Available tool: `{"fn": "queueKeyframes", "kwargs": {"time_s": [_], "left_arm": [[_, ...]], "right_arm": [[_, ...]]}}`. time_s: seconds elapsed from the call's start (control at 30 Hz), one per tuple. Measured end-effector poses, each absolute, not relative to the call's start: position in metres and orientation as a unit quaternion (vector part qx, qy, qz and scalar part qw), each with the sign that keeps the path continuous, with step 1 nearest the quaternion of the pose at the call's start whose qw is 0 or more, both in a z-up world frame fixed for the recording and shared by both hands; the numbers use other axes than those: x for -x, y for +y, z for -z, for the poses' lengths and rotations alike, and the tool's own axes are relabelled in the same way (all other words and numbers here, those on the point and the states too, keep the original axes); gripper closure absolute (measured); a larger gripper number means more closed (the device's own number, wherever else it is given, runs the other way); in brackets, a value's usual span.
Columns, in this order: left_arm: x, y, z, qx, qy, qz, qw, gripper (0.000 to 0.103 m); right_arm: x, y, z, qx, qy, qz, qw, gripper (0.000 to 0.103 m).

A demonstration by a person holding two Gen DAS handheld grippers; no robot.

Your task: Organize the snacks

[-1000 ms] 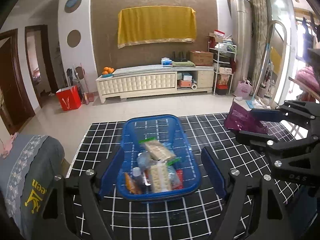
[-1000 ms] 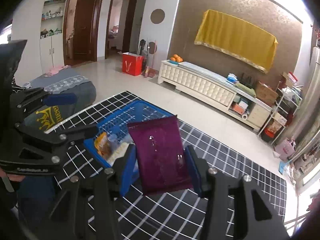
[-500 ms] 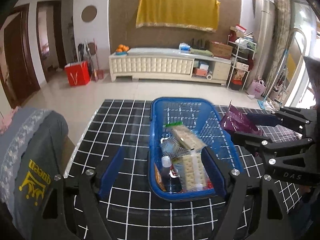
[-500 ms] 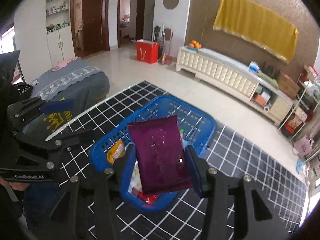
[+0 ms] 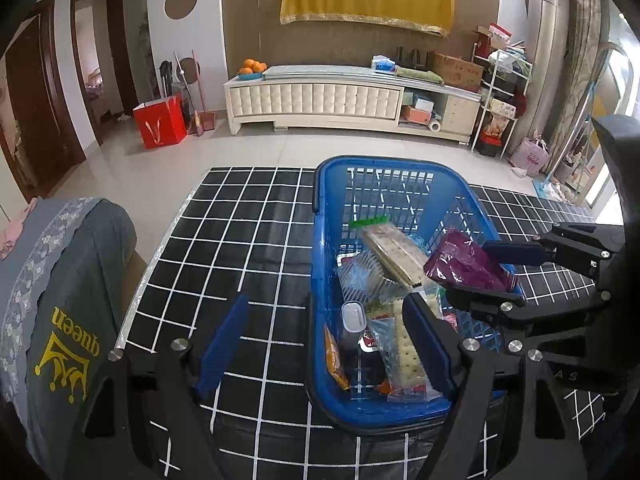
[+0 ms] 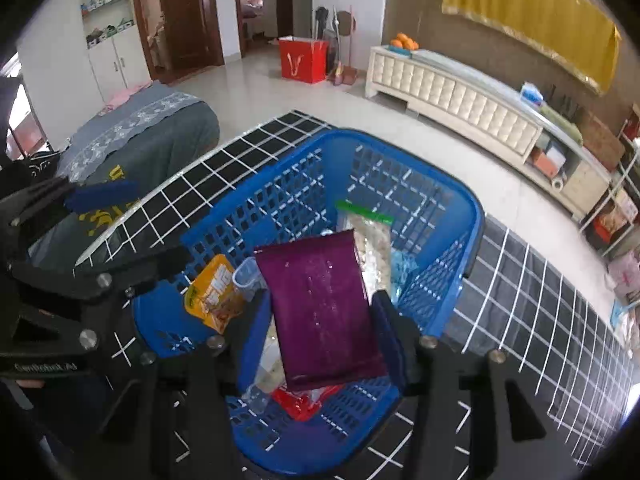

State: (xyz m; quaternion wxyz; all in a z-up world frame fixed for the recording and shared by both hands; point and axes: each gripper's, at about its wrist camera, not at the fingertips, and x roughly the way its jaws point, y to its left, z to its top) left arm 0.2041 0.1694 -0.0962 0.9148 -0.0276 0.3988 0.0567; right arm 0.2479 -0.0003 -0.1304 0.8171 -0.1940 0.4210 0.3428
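A blue plastic basket [image 5: 394, 168] [image 6: 404, 148] stands on the black grid-pattern cloth and holds several snack packs, among them a cracker sleeve [image 5: 394, 254] and an orange pouch [image 6: 214, 294]. My right gripper [image 6: 322, 326] is shut on a purple snack bag [image 6: 320, 308] and holds it over the basket; the bag also shows in the left wrist view [image 5: 466, 266], above the basket's right rim. My left gripper [image 5: 326, 328] is open and empty, straddling the basket's near left wall.
A grey cushion with yellow "queen" print [image 5: 60, 320] lies left of the cloth. Tiled floor, a white TV cabinet [image 5: 340, 98] and a red paper bag [image 5: 160, 126] lie beyond. A cluttered shelf rack [image 5: 498, 92] stands at the far right.
My right gripper has carried the purple bag leftwards from beside the basket to over its inside. My left gripper has shifted left, so the basket now sits right of its centre.
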Motion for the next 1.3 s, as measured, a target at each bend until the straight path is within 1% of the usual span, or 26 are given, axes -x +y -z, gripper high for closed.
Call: {"fn": "queueKeyframes", "kwargs": {"time_s": [0.07, 0.17, 0.37, 0.53, 0.7, 0.77, 0.87, 0.9, 0.93, 0.97, 1.0, 1.03, 1.07, 1.17, 1.3], "left_arm": [[-0.204, 0.169, 0.097, 0.026, 0.401, -0.057, 0.914, 0.025], [-0.199, 0.165, 0.092, 0.023, 0.392, -0.064, 0.917, 0.025], [-0.173, 0.150, 0.068, 0.022, 0.351, -0.057, 0.935, 0.025], [-0.139, 0.127, 0.042, 0.024, 0.307, -0.046, 0.950, 0.025], [-0.098, 0.096, 0.021, 0.014, 0.260, -0.043, 0.965, 0.025], [-0.085, 0.081, 0.014, -0.007, 0.247, -0.053, 0.968, 0.025], [-0.065, 0.063, 0.007, -0.013, 0.233, -0.036, 0.972, 0.025], [-0.058, 0.057, 0.004, -0.017, 0.228, -0.030, 0.973, 0.024], [-0.051, 0.051, 0.000, -0.024, 0.222, -0.026, 0.974, 0.016], [-0.044, 0.047, -0.002, -0.029, 0.215, -0.027, 0.976, 0.011], [-0.038, 0.042, -0.005, -0.033, 0.207, -0.026, 0.977, 0.009], [-0.030, 0.038, -0.008, -0.033, 0.201, -0.024, 0.979, 0.003], [-0.025, 0.036, -0.010, -0.029, 0.198, -0.021, 0.980, 0.000], [-0.008, 0.032, -0.015, -0.012, 0.191, -0.014, 0.981, 0.000], [0.013, 0.028, -0.017, -0.011, 0.189, -0.020, 0.982, 0.000]], "right_arm": [[-0.247, -0.004, 0.130, 0.194, 0.420, -0.341, 0.818, 0.029], [-0.244, -0.012, 0.125, 0.190, 0.412, -0.332, 0.827, 0.022], [-0.225, -0.043, 0.098, 0.154, 0.381, -0.304, 0.859, 0.022], [-0.191, -0.075, 0.070, 0.128, 0.351, -0.303, 0.877, 0.022], [-0.147, -0.107, 0.043, 0.115, 0.302, -0.252, 0.912, 0.022], [-0.130, -0.121, 0.035, 0.113, 0.287, -0.238, 0.921, 0.014], [-0.108, -0.142, 0.024, 0.101, 0.269, -0.216, 0.933, 0.005], [-0.101, -0.149, 0.022, 0.098, 0.264, -0.210, 0.936, 0.003], [-0.093, -0.154, 0.018, 0.099, 0.252, -0.202, 0.941, 0.000], [-0.087, -0.158, 0.017, 0.099, 0.246, -0.196, 0.944, 0.000], [-0.080, -0.163, 0.015, 0.096, 0.245, -0.195, 0.945, 0.000], [-0.073, -0.168, 0.013, 0.088, 0.246, -0.193, 0.946, 0.000], [-0.069, -0.171, 0.012, 0.080, 0.247, -0.190, 0.947, 0.000], [-0.049, -0.183, 0.007, 0.056, 0.238, -0.185, 0.952, 0.000], [-0.024, -0.187, 0.005, 0.060, 0.210, -0.168, 0.961, 0.000]]}}
